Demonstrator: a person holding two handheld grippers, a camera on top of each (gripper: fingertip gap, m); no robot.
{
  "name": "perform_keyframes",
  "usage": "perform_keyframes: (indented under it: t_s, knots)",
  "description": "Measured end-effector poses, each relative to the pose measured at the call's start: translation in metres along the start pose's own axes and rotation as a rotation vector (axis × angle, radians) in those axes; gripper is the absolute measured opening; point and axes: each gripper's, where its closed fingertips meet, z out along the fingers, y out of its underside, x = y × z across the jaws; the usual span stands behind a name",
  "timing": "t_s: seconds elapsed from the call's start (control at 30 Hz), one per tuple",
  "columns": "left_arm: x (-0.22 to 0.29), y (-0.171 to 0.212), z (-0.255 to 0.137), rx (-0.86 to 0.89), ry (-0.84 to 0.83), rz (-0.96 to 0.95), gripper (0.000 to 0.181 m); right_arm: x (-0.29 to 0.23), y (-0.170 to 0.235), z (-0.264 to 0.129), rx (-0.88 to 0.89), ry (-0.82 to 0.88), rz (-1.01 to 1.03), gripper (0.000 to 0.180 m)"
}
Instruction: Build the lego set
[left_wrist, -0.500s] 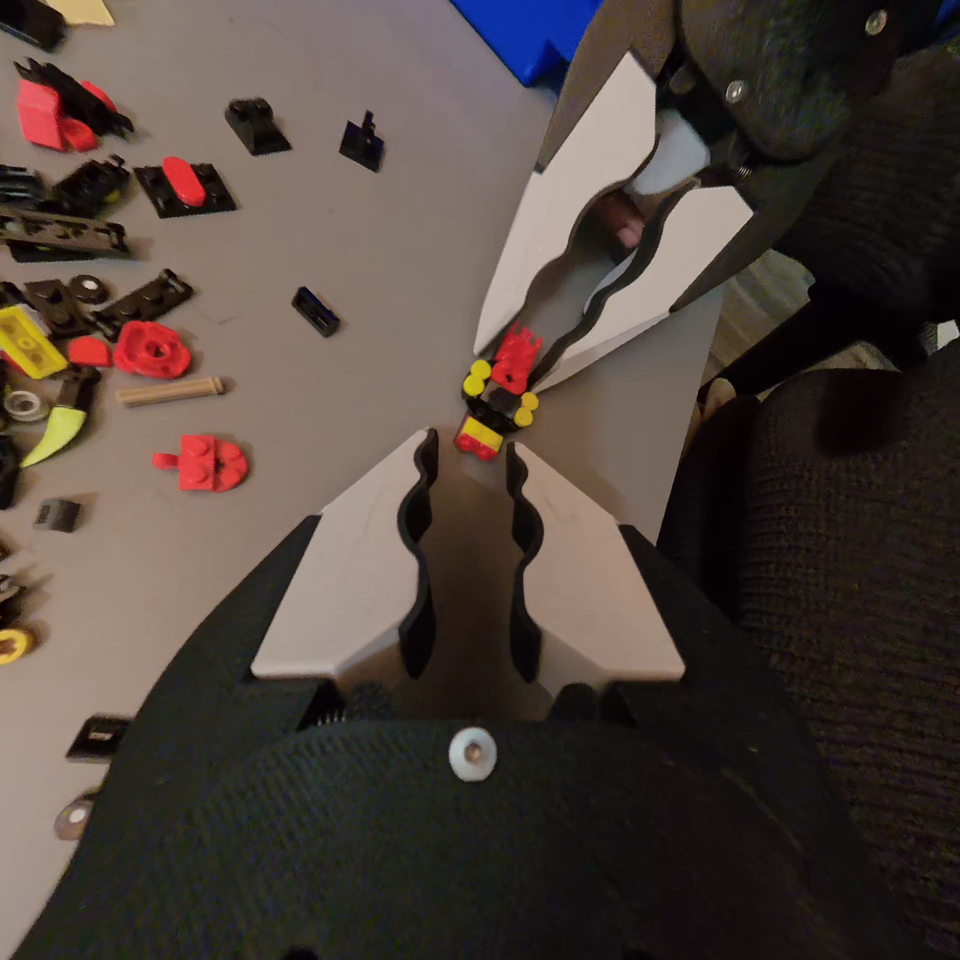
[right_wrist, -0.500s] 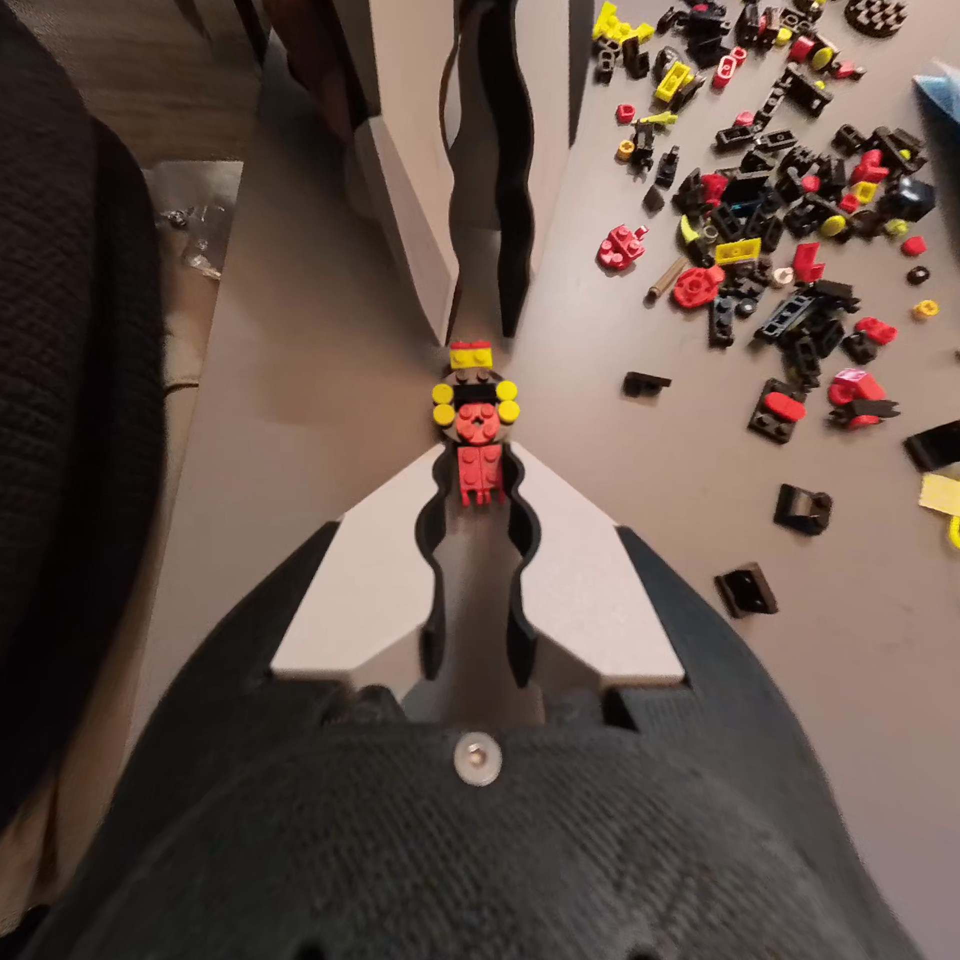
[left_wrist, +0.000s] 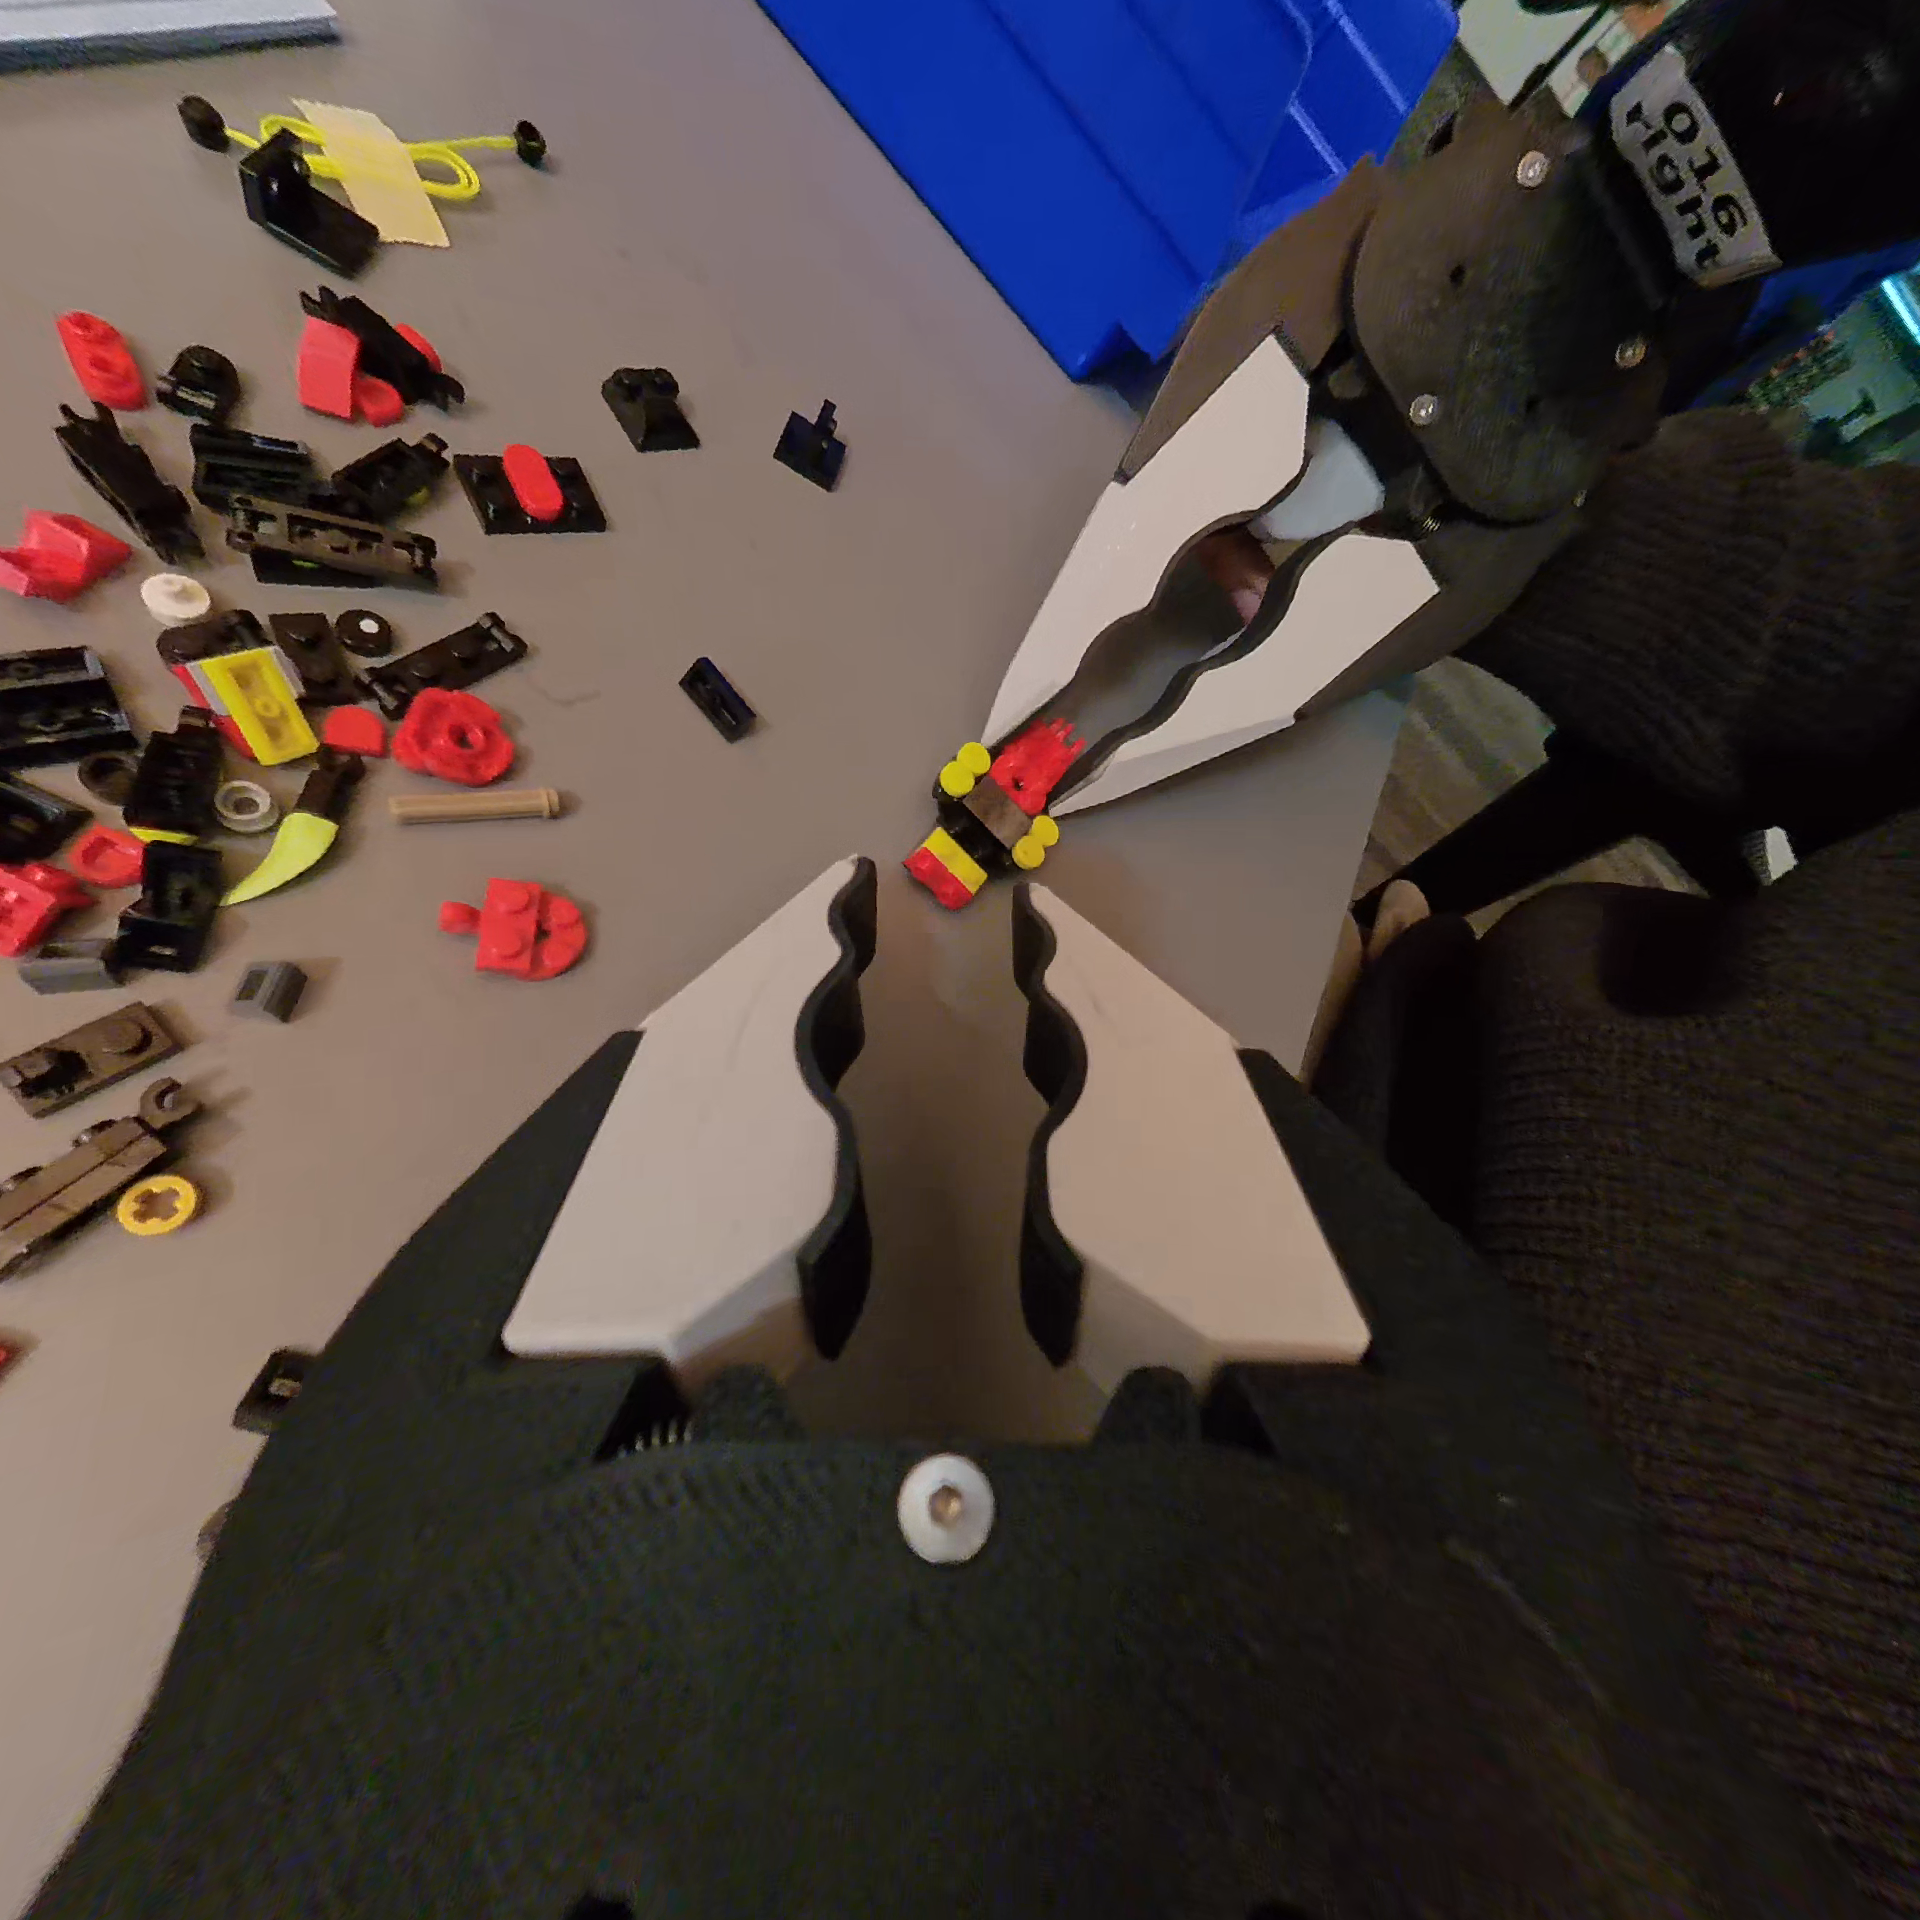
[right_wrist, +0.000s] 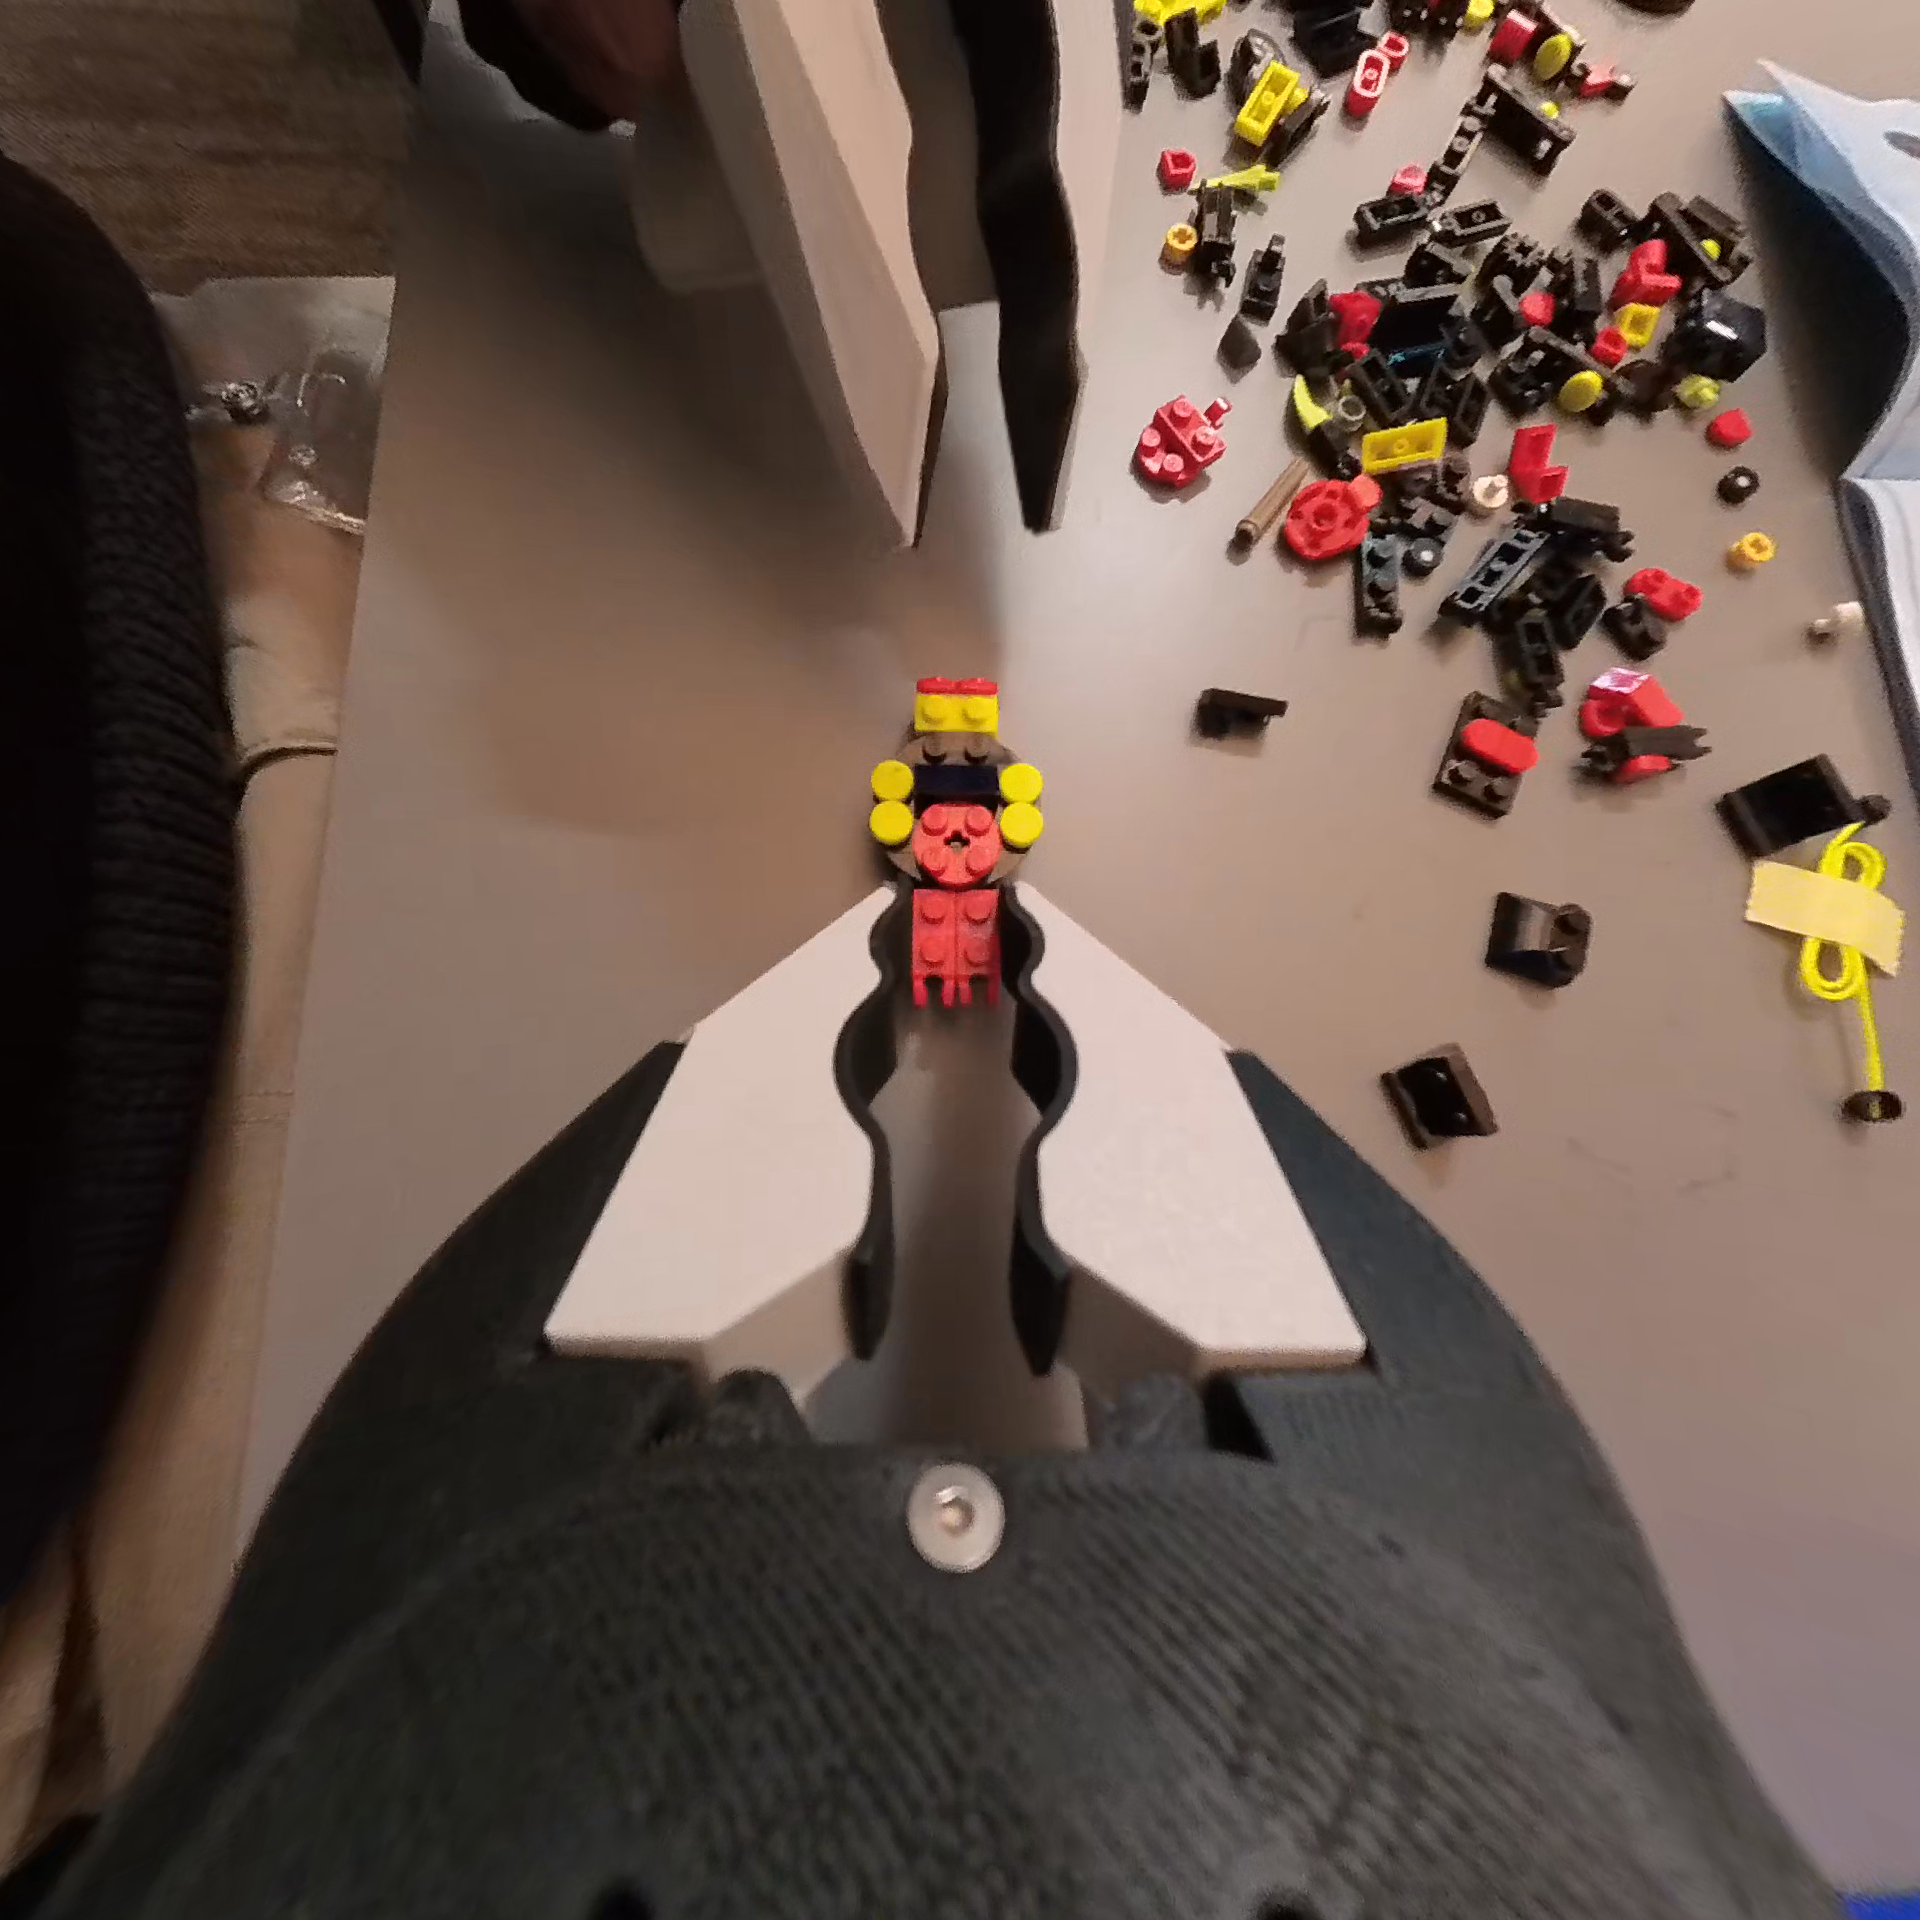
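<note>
two claws (left_wrist: 943, 902) (right_wrist: 954, 935), one lego model (right_wrist: 956, 821)

Matte grey surface (left_wrist: 644, 343) under warm, dim light; blue plastic bins (left_wrist: 1091, 177) at its far edge; tan floor (right_wrist: 208, 125) beyond the near edge.

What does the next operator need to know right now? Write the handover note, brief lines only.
Right hand-held gripper: shut on the red rear end of the small model, which sits at the near edge of the grey table.
Left hand-held gripper: open, empty, tips just short of the model's red-and-yellow end, not touching.
Done: small red, yellow and black model partly assembled.
Left: most of the build. Loose pieces lie spread on the left gripper's side, including a red round plate, a tan pin and a yellow string piece. Blue bin sits at the far side.
</note>
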Motion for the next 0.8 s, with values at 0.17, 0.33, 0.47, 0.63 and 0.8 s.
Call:
perform_keyframes:
  t_s: [0.17, 0.33, 0.47, 0.63, 0.8]
  knots:
    - [0.001, -0.003, -0.002, 0.015, -0.019, 0.026, 0.024, 0.005, -0.01, -0.008, 0.064, 0.018, 0.043, 0.028]
    - [-0.004, -0.006, -0.006, 0.038, -0.055, 0.04, 0.024, 0.014, -0.048, -0.04, 0.269, 0.115, 0.115, 0.036]
    - [-0.021, -0.013, -0.012, 0.084, -0.141, 0.035, 0.029, 0.017, -0.055, -0.059, 0.341, 0.189, 0.148, 0.041]
    - [-0.056, -0.044, -0.013, 0.11, -0.317, 0.042, 0.035, 0.018, -0.046, -0.065, 0.356, 0.178, 0.206, 0.04]
    - [-0.1, -0.122, 0.014, 0.156, -0.486, 0.091, 0.06, 0.028, -0.035, -0.06, 0.311, 0.178, 0.213, 0.044]
